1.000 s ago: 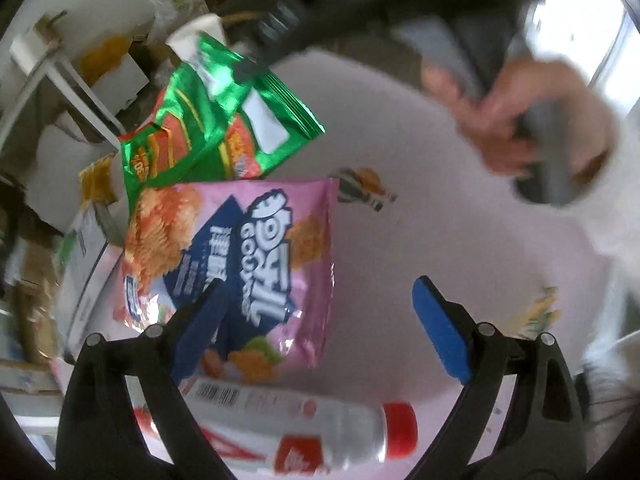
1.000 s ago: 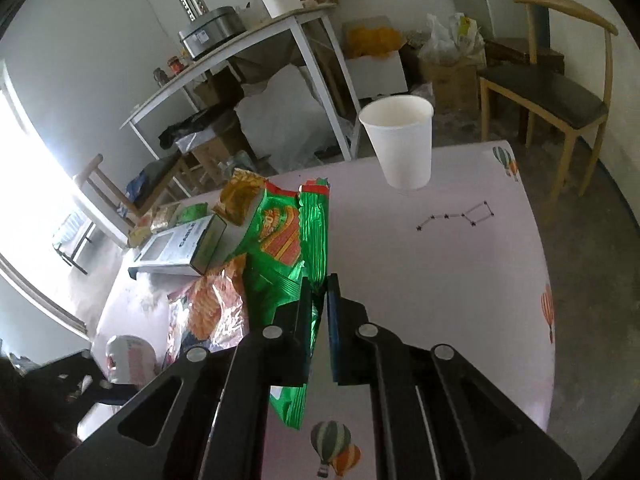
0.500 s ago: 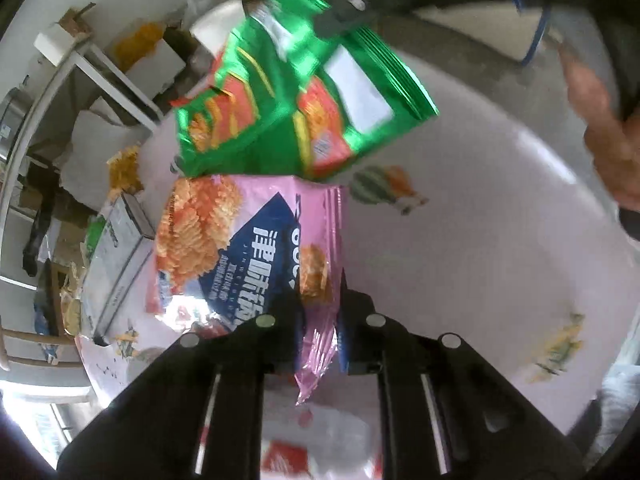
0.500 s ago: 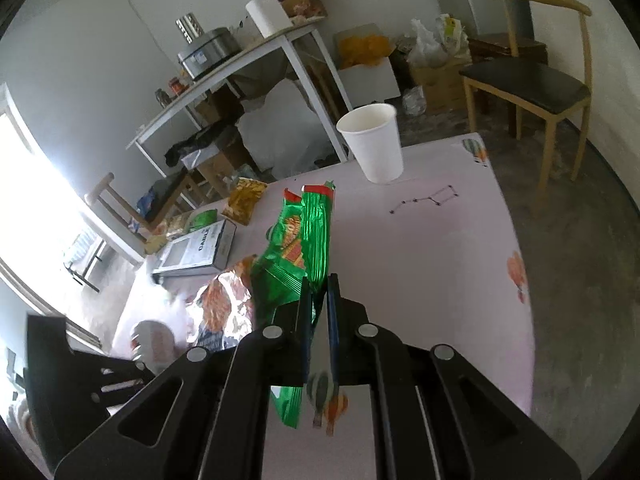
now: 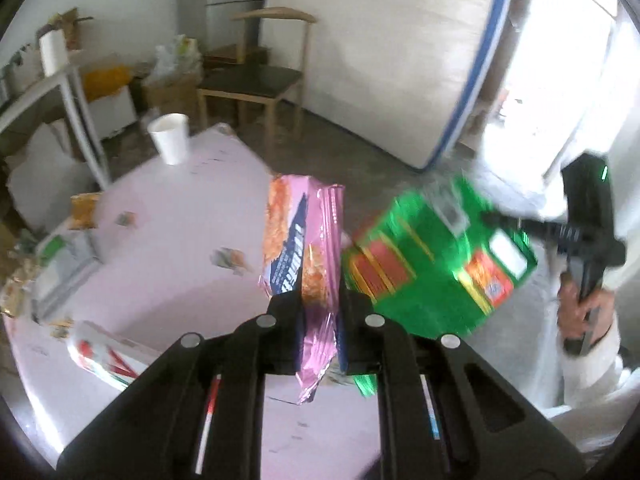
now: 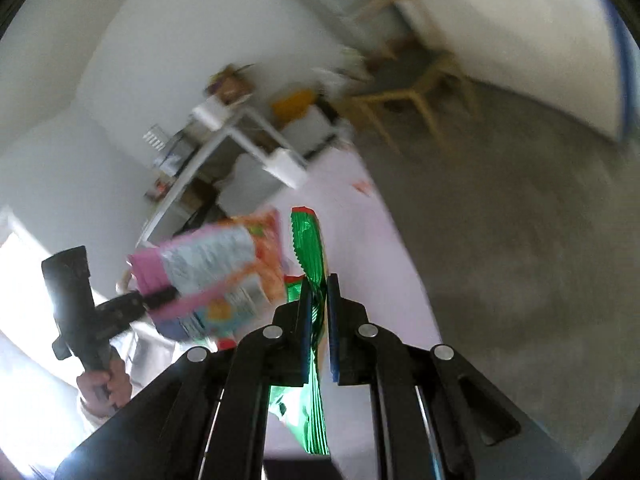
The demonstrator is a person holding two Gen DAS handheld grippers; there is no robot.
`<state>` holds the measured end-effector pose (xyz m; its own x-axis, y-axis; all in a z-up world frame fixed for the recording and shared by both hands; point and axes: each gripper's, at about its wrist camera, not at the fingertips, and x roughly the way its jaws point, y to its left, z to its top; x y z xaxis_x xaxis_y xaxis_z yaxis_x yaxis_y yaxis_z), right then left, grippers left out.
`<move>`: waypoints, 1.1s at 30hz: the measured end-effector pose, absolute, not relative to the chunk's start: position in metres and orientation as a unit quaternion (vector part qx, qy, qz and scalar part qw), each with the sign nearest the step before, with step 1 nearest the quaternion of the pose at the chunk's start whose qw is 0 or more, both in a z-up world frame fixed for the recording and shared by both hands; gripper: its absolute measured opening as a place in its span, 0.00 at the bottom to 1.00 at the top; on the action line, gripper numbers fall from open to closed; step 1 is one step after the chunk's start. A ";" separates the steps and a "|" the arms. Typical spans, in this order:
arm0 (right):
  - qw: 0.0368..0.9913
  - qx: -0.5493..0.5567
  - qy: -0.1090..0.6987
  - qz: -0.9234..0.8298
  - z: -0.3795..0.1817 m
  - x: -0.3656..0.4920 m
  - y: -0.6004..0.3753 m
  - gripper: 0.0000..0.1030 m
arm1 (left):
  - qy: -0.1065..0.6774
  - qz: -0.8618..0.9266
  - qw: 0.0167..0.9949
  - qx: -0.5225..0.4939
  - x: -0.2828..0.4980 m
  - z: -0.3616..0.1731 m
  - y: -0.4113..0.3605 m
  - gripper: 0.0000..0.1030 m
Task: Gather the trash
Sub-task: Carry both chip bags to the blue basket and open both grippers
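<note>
Carry step: my left gripper has its fingers clamped on the pink snack bag, lifted clear of the table, my right gripper clamps the green bag at 3 o'clock; next, I judge, a bin, none visible.

Left wrist view: looks forward and down along the left claw, close above the pink desk, facing a wooden chair. Right wrist view: rolled, blurred, looking along the right claw. Both share desk, chair, and each other's claw.
</note>
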<state>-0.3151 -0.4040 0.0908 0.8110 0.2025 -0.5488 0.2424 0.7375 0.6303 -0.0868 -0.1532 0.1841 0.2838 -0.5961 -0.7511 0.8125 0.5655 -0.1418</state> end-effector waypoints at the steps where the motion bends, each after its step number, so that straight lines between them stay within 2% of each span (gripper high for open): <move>1: 0.866 0.385 0.317 -0.031 0.073 -0.345 -0.410 0.07 | 0.398 -0.454 0.785 0.138 -0.097 0.183 -0.157 0.10; 6: 0.811 0.453 0.349 -0.123 -0.006 -0.460 -0.422 0.07 | 0.393 -0.490 0.763 0.156 -0.145 0.183 -0.179 0.10; 11: 0.770 0.468 0.389 -0.191 -0.091 -0.518 -0.418 0.07 | 0.383 -0.520 0.745 0.168 -0.186 0.187 -0.196 0.10; 14: 0.753 0.416 0.453 -0.233 -0.156 -0.515 -0.410 0.07 | 0.377 -0.531 0.738 0.176 -0.206 0.189 -0.202 0.10; 17: 0.755 0.392 0.467 -0.241 -0.215 -0.500 -0.404 0.07 | 0.370 -0.536 0.737 0.181 -0.221 0.189 -0.207 0.10; 22: 0.738 0.227 0.576 -0.269 -0.279 -0.443 -0.384 0.10 | 0.372 -0.532 0.735 0.195 -0.234 0.184 -0.214 0.10; 23: 0.732 0.208 0.593 -0.262 -0.283 -0.435 -0.381 0.13 | 0.371 -0.530 0.735 0.200 -0.236 0.183 -0.215 0.10; 25: 0.742 0.187 0.591 -0.257 -0.274 -0.429 -0.378 0.39 | 0.369 -0.529 0.737 0.204 -0.237 0.182 -0.215 0.10; 26: 0.748 0.175 0.583 -0.264 -0.265 -0.428 -0.377 0.62 | 0.370 -0.530 0.735 0.203 -0.238 0.182 -0.216 0.10; 27: 0.754 0.156 0.574 -0.278 -0.252 -0.428 -0.376 0.75 | 0.374 -0.534 0.732 0.200 -0.237 0.180 -0.216 0.10; 30: 0.754 0.104 0.571 -0.309 -0.225 -0.425 -0.373 0.83 | 0.381 -0.542 0.722 0.199 -0.240 0.177 -0.220 0.10; 33: 0.751 0.076 0.573 -0.318 -0.212 -0.422 -0.373 0.85 | 0.379 -0.549 0.716 0.205 -0.242 0.173 -0.225 0.10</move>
